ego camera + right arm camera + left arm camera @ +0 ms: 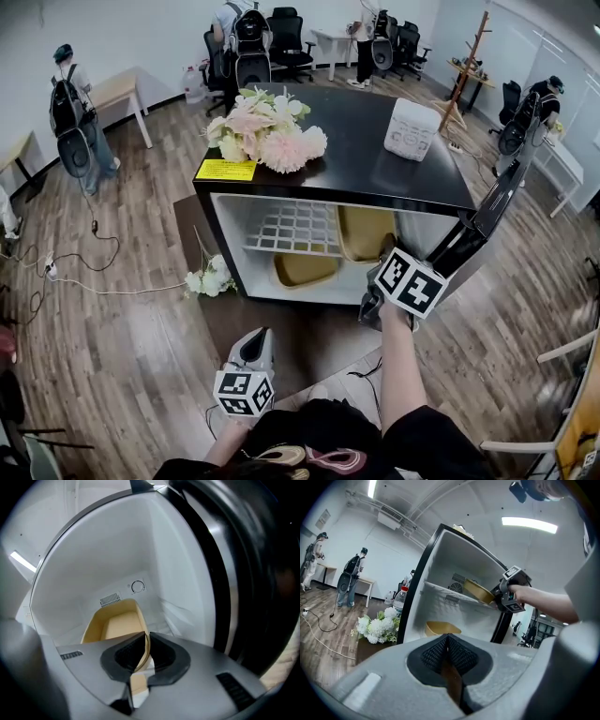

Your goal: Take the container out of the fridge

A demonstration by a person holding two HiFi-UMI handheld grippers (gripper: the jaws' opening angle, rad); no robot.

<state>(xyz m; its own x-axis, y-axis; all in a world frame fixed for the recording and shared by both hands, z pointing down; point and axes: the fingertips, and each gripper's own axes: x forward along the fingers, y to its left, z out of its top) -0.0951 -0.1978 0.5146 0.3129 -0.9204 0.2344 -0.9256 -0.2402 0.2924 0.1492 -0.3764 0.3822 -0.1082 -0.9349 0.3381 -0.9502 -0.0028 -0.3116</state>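
Note:
A black mini fridge [441, 192] stands open in front of me. A tan container [364, 230] sits on its upper shelf at the right. My right gripper [384, 251] reaches in and is shut on that container's near rim. In the right gripper view, the thin tan wall [115, 625] runs between the pads of the right gripper [144, 651]. A second tan container [305, 269] lies on the fridge floor below. My left gripper [255, 339] hangs low by my lap, shut and empty. In its own view, the left gripper [447, 656] shows its pads closed together.
The fridge door [487, 211] stands open at the right. A white wire shelf [295, 228] fills the upper left of the fridge. Flowers [267, 131] and a white box [411, 129] sit on top. More flowers [206, 278] lie on the floor at left. People and office chairs are behind.

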